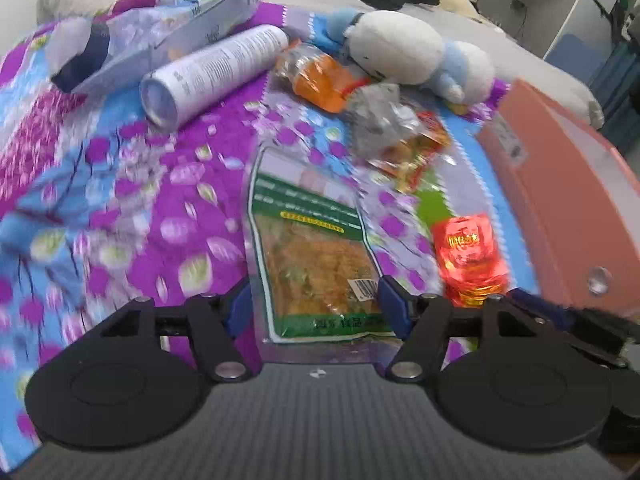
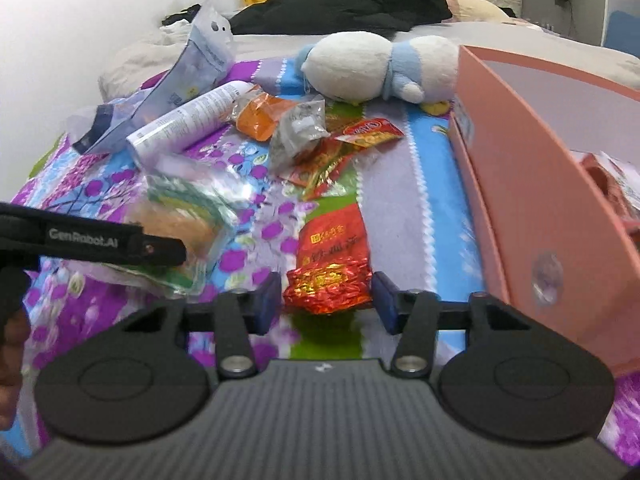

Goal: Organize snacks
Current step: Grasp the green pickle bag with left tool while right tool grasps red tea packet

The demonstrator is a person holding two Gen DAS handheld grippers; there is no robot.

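In the left wrist view a clear and green snack packet [image 1: 316,252] fills the space between the blue pads of my left gripper [image 1: 316,308], which is shut on its near end. The same packet [image 2: 188,216] shows crumpled under the left gripper's black body in the right wrist view. My right gripper [image 2: 326,304] has its pads against the crinkled end of a red foil packet [image 2: 332,256], shut on it. That red packet [image 1: 468,256] also shows beside the pink box [image 1: 560,184]. Loose snacks lie further back: an orange packet [image 2: 260,118], a silver packet [image 2: 298,132] and red-yellow packets [image 2: 368,132].
The pink open box [image 2: 540,200] stands at the right on a purple and blue flowered blanket [image 2: 412,184], with something inside. A white can [image 2: 188,120], a pale blue pouch [image 2: 200,64] and a white and blue plush toy [image 2: 360,64] lie behind. Black clothing [image 2: 360,0] is piled at the back.
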